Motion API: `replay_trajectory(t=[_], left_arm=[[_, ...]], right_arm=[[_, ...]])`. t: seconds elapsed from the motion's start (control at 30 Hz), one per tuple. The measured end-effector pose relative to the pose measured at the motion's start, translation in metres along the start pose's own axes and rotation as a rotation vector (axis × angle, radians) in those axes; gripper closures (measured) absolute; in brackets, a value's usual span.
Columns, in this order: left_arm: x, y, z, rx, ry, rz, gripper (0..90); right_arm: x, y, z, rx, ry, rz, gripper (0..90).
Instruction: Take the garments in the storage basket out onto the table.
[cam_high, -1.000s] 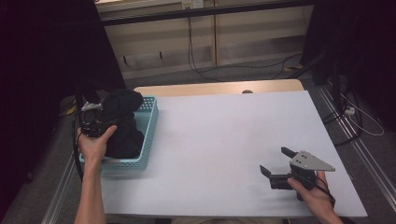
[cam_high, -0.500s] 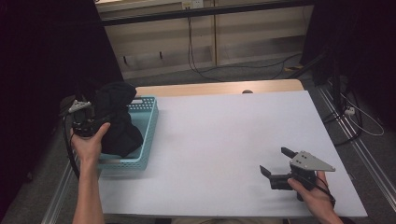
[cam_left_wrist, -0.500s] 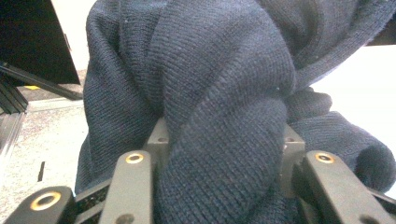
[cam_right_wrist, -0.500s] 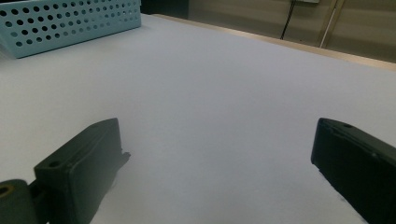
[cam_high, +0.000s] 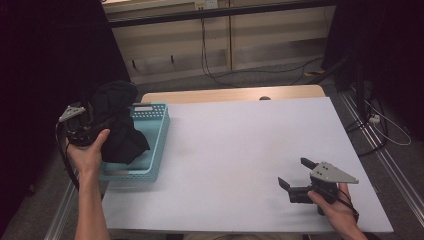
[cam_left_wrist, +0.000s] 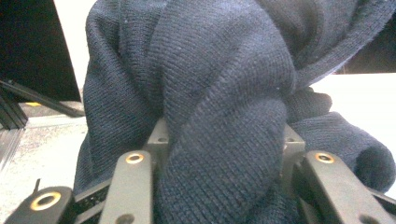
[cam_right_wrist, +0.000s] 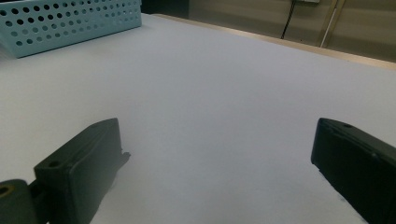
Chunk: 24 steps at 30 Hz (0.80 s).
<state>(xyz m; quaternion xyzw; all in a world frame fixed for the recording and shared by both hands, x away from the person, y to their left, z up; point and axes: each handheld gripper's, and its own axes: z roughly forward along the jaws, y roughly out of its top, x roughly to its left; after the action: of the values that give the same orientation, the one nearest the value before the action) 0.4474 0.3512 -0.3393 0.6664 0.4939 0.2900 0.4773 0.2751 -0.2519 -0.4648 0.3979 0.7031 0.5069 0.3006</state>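
Left gripper (cam_high: 95, 127) pinches a dark garment (cam_high: 117, 122) above the basket (cam_high: 152, 145); right gripper (cam_high: 297, 175) rests spread.

High view: a white table (cam_high: 240, 150) stands before wooden cabinets and floor cables; the basket sits at its left edge, the left hand raised beside it, the right hand low, well apart from it. Left gripper view: knit cloth (cam_left_wrist: 219, 107) bunches between the jaws. Right gripper view: jaws wide over bare table (cam_right_wrist: 219, 102), basket (cam_right_wrist: 70, 21) far off.
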Motion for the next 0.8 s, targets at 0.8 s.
replay_trajectory(t=[0.8], left_arm=[[-0.018,0.026,-0.047,-0.139,-0.069,0.031,54.6]], right_arm=[[0.001,0.000,-0.002,-0.004,0.004,-0.003,1.5]])
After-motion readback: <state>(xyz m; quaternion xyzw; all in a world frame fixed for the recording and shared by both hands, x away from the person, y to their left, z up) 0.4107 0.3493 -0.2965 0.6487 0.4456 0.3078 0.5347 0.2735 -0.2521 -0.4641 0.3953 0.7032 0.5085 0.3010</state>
